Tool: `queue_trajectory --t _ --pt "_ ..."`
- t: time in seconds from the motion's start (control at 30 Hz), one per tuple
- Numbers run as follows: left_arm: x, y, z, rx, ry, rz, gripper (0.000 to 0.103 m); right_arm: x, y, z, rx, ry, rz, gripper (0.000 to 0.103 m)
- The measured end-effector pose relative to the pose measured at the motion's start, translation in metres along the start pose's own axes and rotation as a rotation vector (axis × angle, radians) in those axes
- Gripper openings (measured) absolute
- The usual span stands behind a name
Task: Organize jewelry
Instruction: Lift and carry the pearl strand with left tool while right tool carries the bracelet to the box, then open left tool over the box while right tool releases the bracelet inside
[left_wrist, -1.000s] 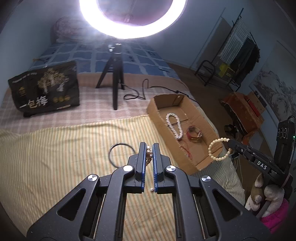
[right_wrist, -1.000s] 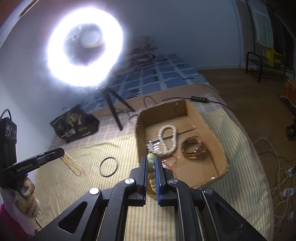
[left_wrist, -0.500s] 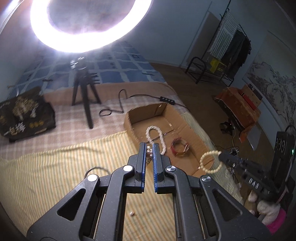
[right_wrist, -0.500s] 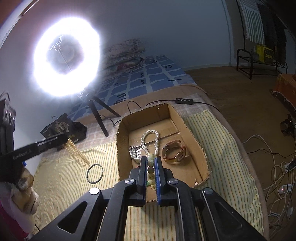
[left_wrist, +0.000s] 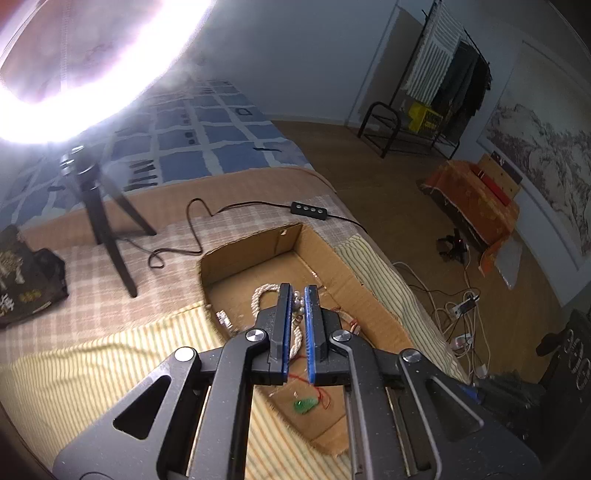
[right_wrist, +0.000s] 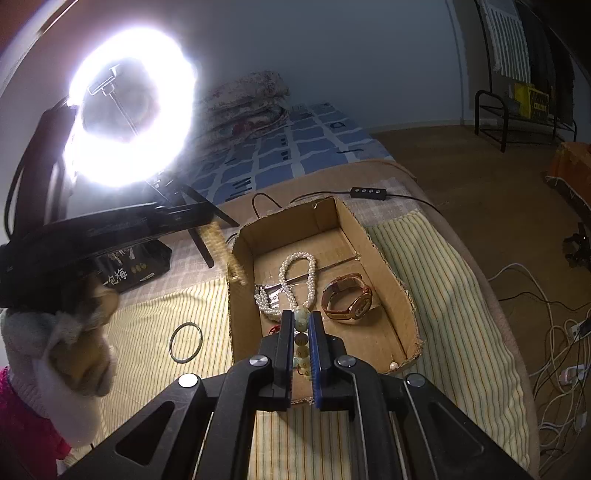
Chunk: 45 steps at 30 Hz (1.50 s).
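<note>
An open cardboard box (right_wrist: 384, 258) (left_wrist: 369, 291) lies on the striped bed cover. In it are a white pearl necklace (right_wrist: 295, 266), a gold watch (right_wrist: 347, 302) and a green pendant on red thread (left_wrist: 304, 405). My left gripper (left_wrist: 295, 295) is shut on a pearl strand (left_wrist: 298, 306) above the box; in the right wrist view it shows at the left (right_wrist: 207, 221) with the strand (right_wrist: 229, 258) hanging by the box's left wall. My right gripper (right_wrist: 298, 321) is shut on a pale bead bracelet (right_wrist: 301, 332) over the box's near end.
A dark bangle (right_wrist: 186, 341) lies on the cover left of the box. A ring light on a tripod (left_wrist: 99, 206) stands behind, with its cable and switch (left_wrist: 309, 209). A black bag (right_wrist: 129, 269) sits at the back left. The bed's edge drops off on the right.
My left gripper has moved right and forward, from beside the box to above it, with the pearl strand. My right gripper has come closer over the box's near end.
</note>
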<state>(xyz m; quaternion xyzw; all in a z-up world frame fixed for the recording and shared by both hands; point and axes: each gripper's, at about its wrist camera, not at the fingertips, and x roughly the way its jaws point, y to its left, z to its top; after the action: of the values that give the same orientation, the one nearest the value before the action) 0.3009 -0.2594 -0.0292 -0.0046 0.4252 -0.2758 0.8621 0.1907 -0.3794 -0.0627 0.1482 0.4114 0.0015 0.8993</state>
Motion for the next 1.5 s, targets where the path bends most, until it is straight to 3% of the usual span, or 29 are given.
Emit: queue_trajectory --t 0.63,0.73,0.77,0.83,0.9,0.93,1.07,1.5 --pt "0.06 -0.028 0.027 0.018 0.036 -0.007 0.004 0.014 -0.011 -0.002 0.018 0.032 0.001 0.005" --pt "0.061 -0.027 0.028 0.008 0.041 -0.019 0.004 0.015 -0.01 -0.003 0.01 0.042 0.01 0.014" --pt "0.061 -0.027 0.029 0.009 0.044 -0.017 0.004 0.015 -0.009 -0.003 0.005 0.045 0.008 0.029" --pt "0.062 -0.026 0.028 0.013 0.052 -0.008 0.006 0.016 -0.008 -0.004 0.001 0.044 -0.003 0.046" --pt "0.06 -0.024 0.028 0.009 0.055 -0.006 0.033 0.016 -0.007 -0.005 0.003 0.048 -0.008 0.058" --pt "0.058 -0.023 0.027 0.006 0.045 -0.004 0.036 0.015 -0.006 -0.005 0.002 0.045 -0.009 0.061" --pt "0.052 -0.018 0.026 0.008 0.04 0.004 0.036 0.011 -0.003 -0.006 -0.011 0.034 -0.017 0.067" --pt "0.018 0.006 0.01 0.027 0.023 0.049 0.036 0.001 0.008 -0.007 -0.038 0.002 -0.023 0.068"
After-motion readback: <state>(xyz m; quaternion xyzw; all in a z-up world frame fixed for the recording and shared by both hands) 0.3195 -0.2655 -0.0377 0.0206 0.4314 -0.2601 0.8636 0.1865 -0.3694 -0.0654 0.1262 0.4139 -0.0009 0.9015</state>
